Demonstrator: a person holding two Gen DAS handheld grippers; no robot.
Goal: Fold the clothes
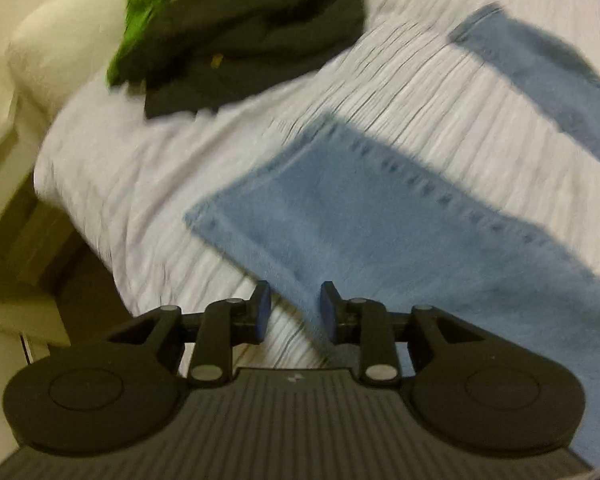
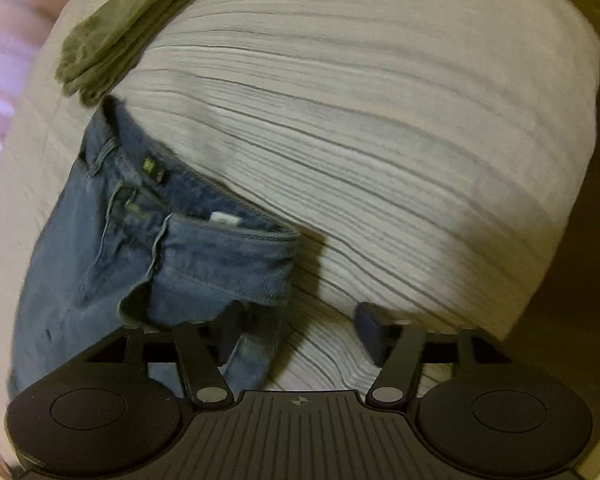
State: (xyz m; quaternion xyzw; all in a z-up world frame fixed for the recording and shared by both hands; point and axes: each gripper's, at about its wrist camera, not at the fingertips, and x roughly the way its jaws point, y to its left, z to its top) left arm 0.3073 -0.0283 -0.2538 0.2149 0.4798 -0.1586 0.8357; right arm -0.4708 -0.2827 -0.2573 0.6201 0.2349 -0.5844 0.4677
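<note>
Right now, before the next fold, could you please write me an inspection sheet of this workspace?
Surface: bed with a white ribbed cover, wrinkled.
Job's things: blue jeans, legs spread flat; waistband lies open near the right gripper.
Clutter: dark garment over a green one in a loose pile; olive folded garment at the far end of the bed.
Grippers: left gripper open, above a jeans leg's edge, nothing pinched; right gripper open, beside the waistband, empty.
Cables: nothing seen.
Surroundings: pale furniture beside the bed; pink fabric at the edge.
</note>
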